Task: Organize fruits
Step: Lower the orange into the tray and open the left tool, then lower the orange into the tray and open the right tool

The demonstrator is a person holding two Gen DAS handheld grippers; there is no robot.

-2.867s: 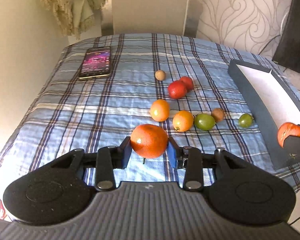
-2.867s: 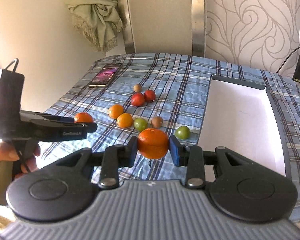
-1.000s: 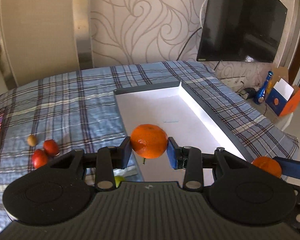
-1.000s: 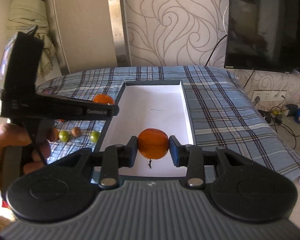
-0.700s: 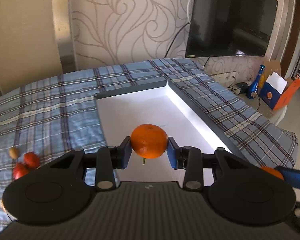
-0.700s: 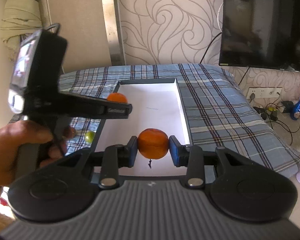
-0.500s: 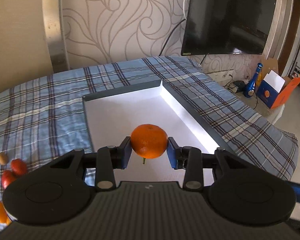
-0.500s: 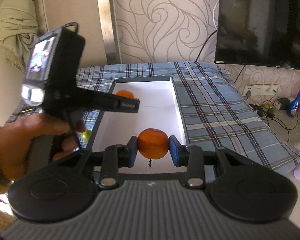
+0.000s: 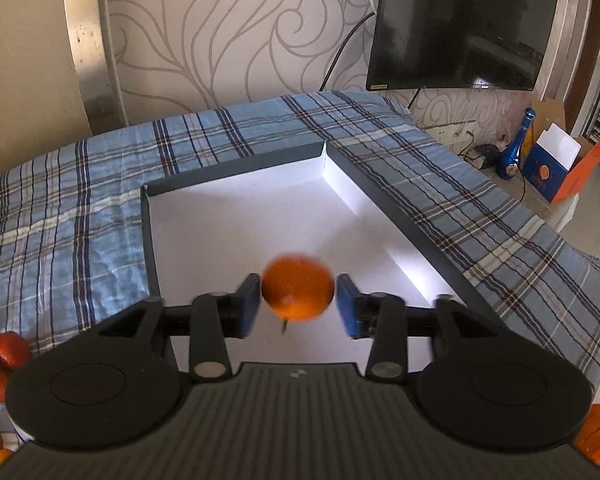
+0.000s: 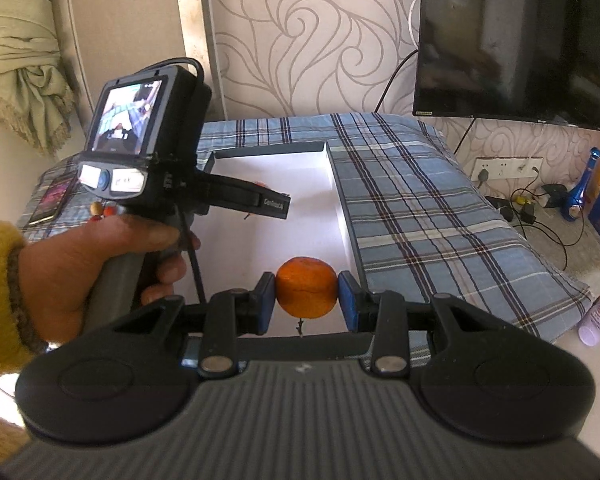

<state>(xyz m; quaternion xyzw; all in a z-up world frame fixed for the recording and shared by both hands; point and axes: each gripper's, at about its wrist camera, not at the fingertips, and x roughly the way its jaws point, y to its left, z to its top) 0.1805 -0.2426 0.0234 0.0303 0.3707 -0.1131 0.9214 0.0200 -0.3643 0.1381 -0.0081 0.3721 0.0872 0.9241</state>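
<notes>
Orange fruit, blurred, sits between the left gripper (image 9: pixel 298 306) fingers, which are opening with gaps at both pads: a release into the white-lined tray (image 9: pixel 236 168). Right gripper (image 10: pixel 307 300) is clenched on a second orange (image 10: pixel 306 293) over the tray's near right edge. Tray floor is bare. Red fruits (image 9: pixel 4 356) lie far left on the plaid cloth (image 9: pixel 68 216).

No clearly legible text anywhere
</notes>
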